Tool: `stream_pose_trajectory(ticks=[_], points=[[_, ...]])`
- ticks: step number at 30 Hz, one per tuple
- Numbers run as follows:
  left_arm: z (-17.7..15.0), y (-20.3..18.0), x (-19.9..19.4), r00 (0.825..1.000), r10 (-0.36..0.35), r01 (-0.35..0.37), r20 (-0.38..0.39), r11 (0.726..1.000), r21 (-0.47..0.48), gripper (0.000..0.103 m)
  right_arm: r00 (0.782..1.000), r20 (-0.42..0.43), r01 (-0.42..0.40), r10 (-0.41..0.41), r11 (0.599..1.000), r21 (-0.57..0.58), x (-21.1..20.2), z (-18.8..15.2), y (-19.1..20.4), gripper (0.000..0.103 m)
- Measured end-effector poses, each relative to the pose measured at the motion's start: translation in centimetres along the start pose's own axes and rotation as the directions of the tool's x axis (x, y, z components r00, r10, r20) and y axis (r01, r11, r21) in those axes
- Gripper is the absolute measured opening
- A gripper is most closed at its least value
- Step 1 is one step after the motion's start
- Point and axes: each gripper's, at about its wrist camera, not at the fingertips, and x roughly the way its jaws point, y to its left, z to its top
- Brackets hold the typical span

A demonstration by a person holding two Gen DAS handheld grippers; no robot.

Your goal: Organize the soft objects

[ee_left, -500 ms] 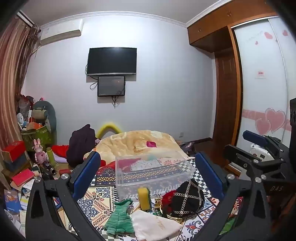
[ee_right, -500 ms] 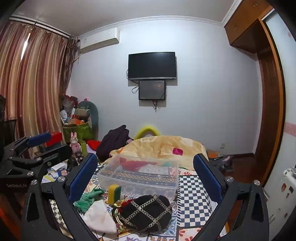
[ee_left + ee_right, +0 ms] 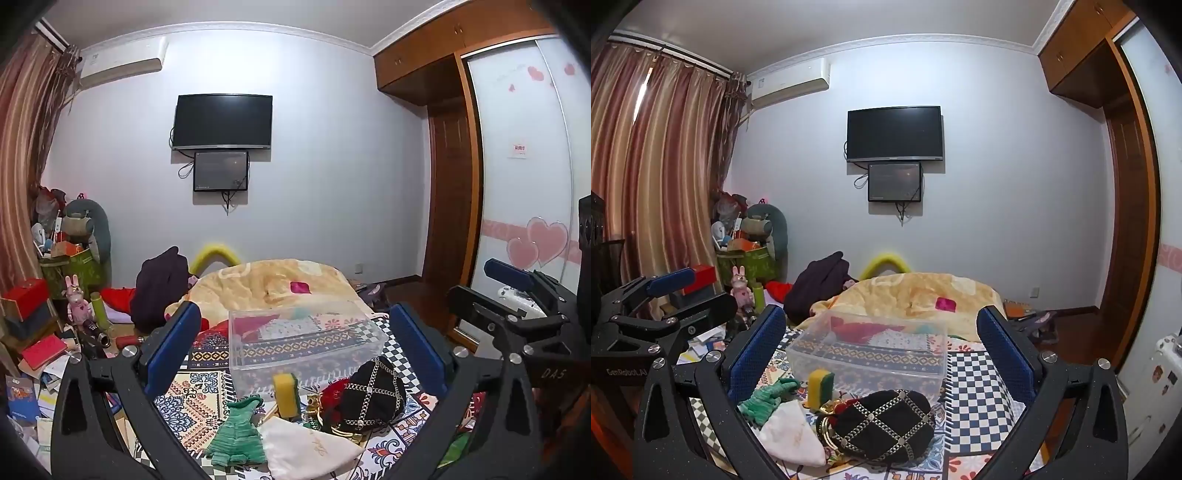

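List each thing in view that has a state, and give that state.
Left tongs: open, holding nothing.
Right tongs: open, holding nothing.
Clear bin: lid off, nothing in it.
Sponge: standing on end.
Black bag: lying on its side.
White cloth: crumpled.
Television: off.

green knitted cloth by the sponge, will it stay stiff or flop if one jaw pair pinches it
The crumpled green knitted cloth would probably flop and stretch, since it lies in soft folds. It looks light. Part of it may drag across the white fabric pouch beside it.
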Motion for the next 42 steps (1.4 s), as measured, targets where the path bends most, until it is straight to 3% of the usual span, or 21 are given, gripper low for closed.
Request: stream_pose_trajectory(ticks=[42], points=[[0.33,-0.10,-0.46,1.000,-0.005,0.005,0.012,1.000,0.009,0.103,1.000,0.018,-0.014,0.014,1.000,0.008,-0.47,0.73,-0.05,0.103]])
